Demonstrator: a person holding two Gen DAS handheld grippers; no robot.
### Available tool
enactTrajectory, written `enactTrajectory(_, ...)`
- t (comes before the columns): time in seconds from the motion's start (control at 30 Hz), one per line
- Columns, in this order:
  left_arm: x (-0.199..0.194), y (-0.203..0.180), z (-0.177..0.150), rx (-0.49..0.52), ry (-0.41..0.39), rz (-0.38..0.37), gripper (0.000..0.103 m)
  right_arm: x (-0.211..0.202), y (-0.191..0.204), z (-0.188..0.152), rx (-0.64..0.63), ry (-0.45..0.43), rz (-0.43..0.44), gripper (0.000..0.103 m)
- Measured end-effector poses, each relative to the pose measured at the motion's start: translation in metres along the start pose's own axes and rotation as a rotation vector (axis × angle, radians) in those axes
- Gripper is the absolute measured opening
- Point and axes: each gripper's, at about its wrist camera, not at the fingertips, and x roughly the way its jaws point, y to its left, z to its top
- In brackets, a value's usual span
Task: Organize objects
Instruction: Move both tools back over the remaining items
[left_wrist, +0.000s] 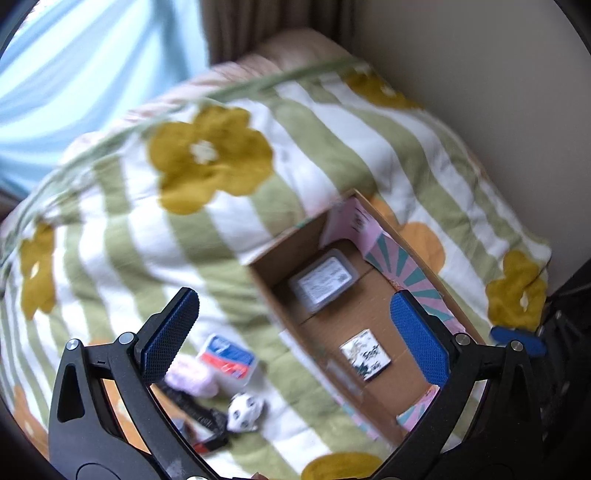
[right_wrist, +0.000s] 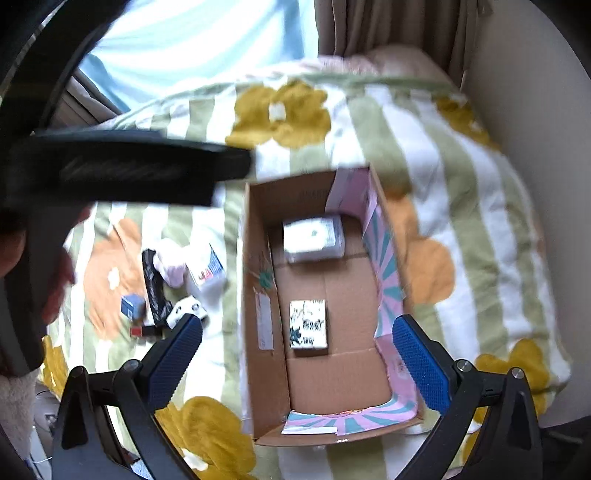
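We see the cardboard box (right_wrist: 325, 376) lying open on the flowered blanket (right_wrist: 480, 206), already holding a clear plastic case (right_wrist: 314, 236) at its twelve o'clock end and a small patterned card (right_wrist: 308, 325) nearer the middle. At about nine o'clock from the box, a loose heap waits on the blanket: a red-and-blue packet (left_wrist: 227, 360), a pink fluffy thing (left_wrist: 192, 376), a black-and-white ball (left_wrist: 243, 410) and a small blue cube (right_wrist: 132, 305).

Our left gripper (left_wrist: 295, 332) and right gripper (right_wrist: 297, 363) both hang above, jaws spread wide and empty.

We judge the soft blanket risky: pressing down could tip the box or scatter the heap. The left gripper's dark body crosses the right view and could block our reach.
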Motion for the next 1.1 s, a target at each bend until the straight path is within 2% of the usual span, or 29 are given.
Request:
enactTrajectory(0.3, -0.116, 0.105, -0.065, -0.206, -0.136, 0.120, 0.103, -0.055, 0.063, 0.028, -0.081, -0.103, 0.030, 0.103)
enactTrajectory(0.37, -0.135, 0.126, -0.085, -0.252, -0.151, 0.152, 0.103, -0.061, 0.082, 0.030, -0.109, -0.118, 0.024, 0.103)
enactTrajectory(0.5, -0.162, 0.154, -0.127, -0.305, -0.157, 0.232, 0.103, -0.066, 0.110, 0.030, -0.125, -0.132, 0.082, 0.103)
enactTrajectory(0.67, -0.180, 0.172, -0.178, -0.356, -0.139, 0.277, 0.103, -0.064, 0.138, 0.020, -0.155, -0.123, 0.112, 0.103)
enactTrajectory(0.77, -0.184, 0.179, -0.195, -0.359, -0.127, 0.292, 0.103, -0.067, 0.149, 0.016, -0.171, -0.142, 0.109, 0.103)
enactTrajectory(0.93, -0.189, 0.183, -0.209, -0.354, -0.135, 0.306, 0.103, -0.070, 0.166, 0.019, -0.200, -0.151, 0.106, 0.103)
enactTrajectory(1.1, -0.189, 0.185, -0.215, -0.303, -0.141, 0.313, 0.103, -0.065, 0.181, 0.016, -0.205, -0.139, 0.123, 0.103)
